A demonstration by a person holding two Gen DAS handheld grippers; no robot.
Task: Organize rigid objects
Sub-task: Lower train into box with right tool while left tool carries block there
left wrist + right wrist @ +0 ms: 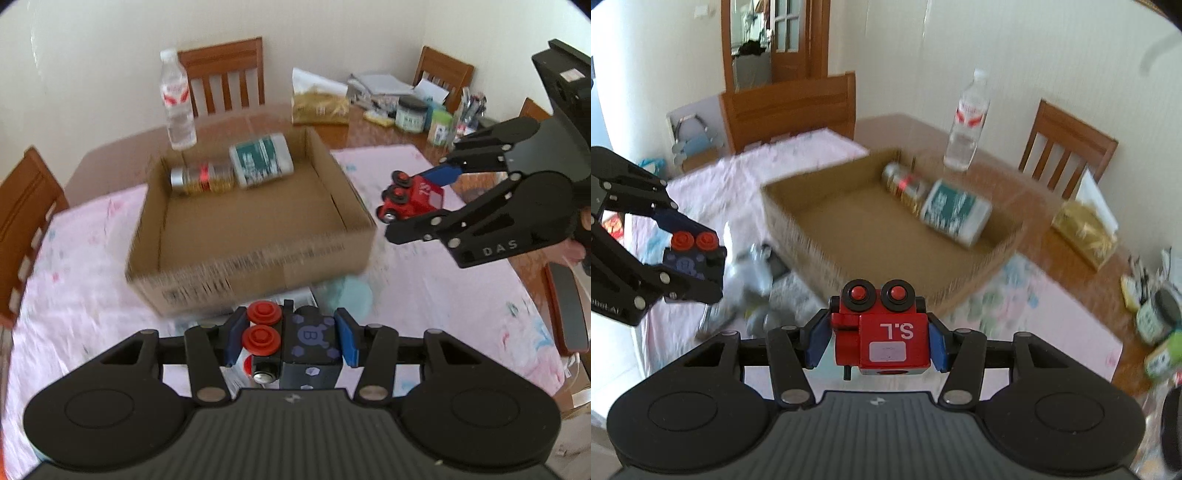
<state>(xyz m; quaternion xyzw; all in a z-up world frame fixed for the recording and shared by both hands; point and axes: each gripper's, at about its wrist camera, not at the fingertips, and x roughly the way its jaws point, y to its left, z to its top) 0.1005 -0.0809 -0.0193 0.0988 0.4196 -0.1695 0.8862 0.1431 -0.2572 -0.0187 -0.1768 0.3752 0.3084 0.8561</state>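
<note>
My left gripper (291, 341) is shut on a black toy train car (308, 345) with red wheels and purple marks; the same car (694, 258) shows at the left of the right wrist view. My right gripper (875, 338) is shut on a red toy train car (890, 338) marked "S.L", also seen from the left wrist as the red car (413, 197) held above the table's right side. Both toys hang in the air just short of an open cardboard box (243, 254). Inside the box (964, 273) lie a glass jar (201, 179) and a teal-labelled container (260, 160).
A pink patterned cloth (443, 288) covers the table. A clear water bottle (177, 99) stands behind the box. Jars, papers and a bag of yellow stuff (319, 105) crowd the far right. Wooden chairs (225, 77) ring the table. Loose items (757, 273) lie by the box's near corner.
</note>
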